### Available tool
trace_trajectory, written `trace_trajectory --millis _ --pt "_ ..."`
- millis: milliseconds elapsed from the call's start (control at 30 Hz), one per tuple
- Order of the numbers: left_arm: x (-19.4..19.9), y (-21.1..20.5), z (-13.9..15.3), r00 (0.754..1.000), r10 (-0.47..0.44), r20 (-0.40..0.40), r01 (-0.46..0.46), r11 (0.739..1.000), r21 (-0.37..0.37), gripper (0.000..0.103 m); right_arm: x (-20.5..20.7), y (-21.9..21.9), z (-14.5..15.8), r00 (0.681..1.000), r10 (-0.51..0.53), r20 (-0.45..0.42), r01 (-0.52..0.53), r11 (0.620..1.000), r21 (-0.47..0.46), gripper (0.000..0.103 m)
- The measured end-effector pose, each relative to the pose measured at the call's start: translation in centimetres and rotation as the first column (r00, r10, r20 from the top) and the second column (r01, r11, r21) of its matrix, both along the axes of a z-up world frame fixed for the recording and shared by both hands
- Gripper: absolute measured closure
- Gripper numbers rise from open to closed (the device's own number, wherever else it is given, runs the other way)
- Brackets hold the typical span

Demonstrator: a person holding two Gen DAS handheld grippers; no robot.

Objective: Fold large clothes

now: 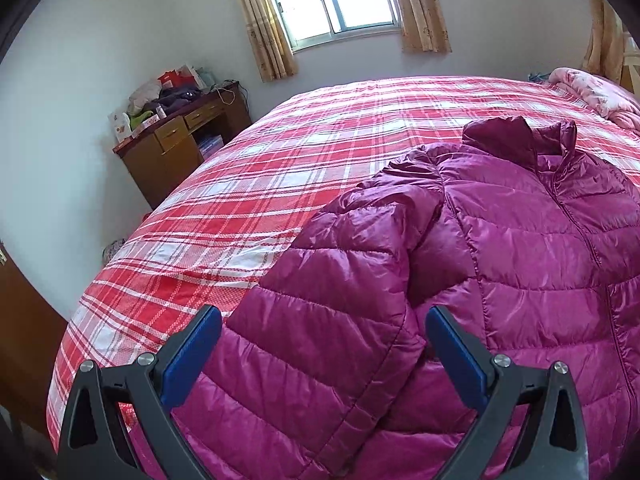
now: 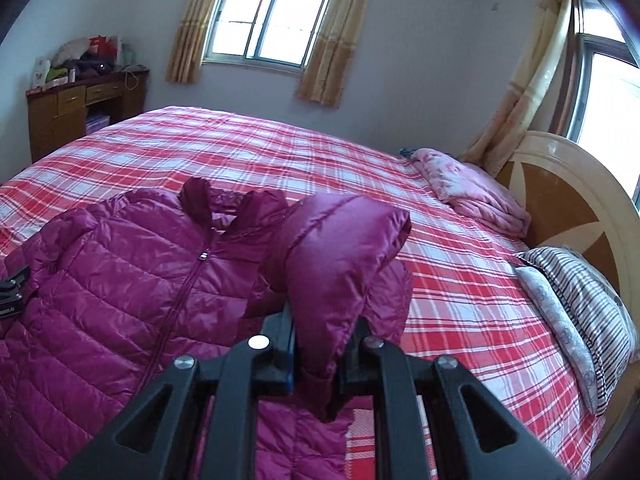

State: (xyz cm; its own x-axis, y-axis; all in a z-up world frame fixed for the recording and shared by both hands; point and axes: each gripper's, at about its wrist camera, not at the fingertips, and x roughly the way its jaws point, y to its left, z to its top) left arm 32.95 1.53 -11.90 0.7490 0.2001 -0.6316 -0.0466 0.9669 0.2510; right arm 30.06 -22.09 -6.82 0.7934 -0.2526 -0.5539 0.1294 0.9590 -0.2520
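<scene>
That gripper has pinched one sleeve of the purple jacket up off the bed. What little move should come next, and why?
Probably carry the lifted sleeve across and lay it on the jacket's zipped front. The right gripper is shut on it, the jacket lies flat on the bed, and the left gripper hangs open over the other sleeve.

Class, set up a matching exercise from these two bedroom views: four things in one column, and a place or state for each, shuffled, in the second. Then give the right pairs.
Things
1. Magenta quilted puffer jacket
2. Jacket's sleeve
3. Left tongs
4. Grey striped pillow

Places or states
A. open above the jacket
B. beside the wooden headboard
C. zipped, spread on the red plaid bedspread
D. pinched and lifted in the right tongs

Pairs: 1-C, 2-D, 3-A, 4-B
</scene>
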Motion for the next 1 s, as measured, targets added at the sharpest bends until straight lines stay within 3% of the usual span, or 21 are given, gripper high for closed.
trace_trajectory --millis 467,567,600,667,900,1000 --pt "1.3 -0.2 -1.2 1.000 0.010 -0.021 -0.009 0.998 0.059 0.001 2.2 6.1 -6.2 0.983 0.156 -0.099 -0.146 0.984 0.102 0.085" --pt "1.3 -0.4 -1.2 1.000 0.015 -0.020 -0.013 0.997 0.071 0.001 2.2 6.7 -6.9 0.971 0.211 -0.115 -0.190 0.967 0.169 0.075" --pt "1.3 -0.4 -1.1 1.000 0.014 -0.017 -0.013 0.997 0.073 0.001 2.0 6.8 -7.0 0.964 0.240 -0.115 -0.213 0.955 0.207 0.057" --pt "1.1 -0.6 -0.8 1.000 0.012 -0.013 -0.011 0.997 0.076 0.001 1.1 7.1 -6.8 0.951 0.295 -0.091 -0.265 0.931 0.252 0.031" --pt "1.3 -0.8 0.9 1.000 0.027 0.005 -0.028 0.998 0.062 0.001 -3.1 8.3 -5.0 0.908 0.417 -0.025 -0.403 0.890 0.216 0.028" --pt "1.2 -1.9 1.8 0.999 -0.032 -0.009 0.033 0.999 0.009 0.001 -4.1 6.9 -4.7 0.932 0.363 0.010 -0.357 0.912 0.200 0.028"
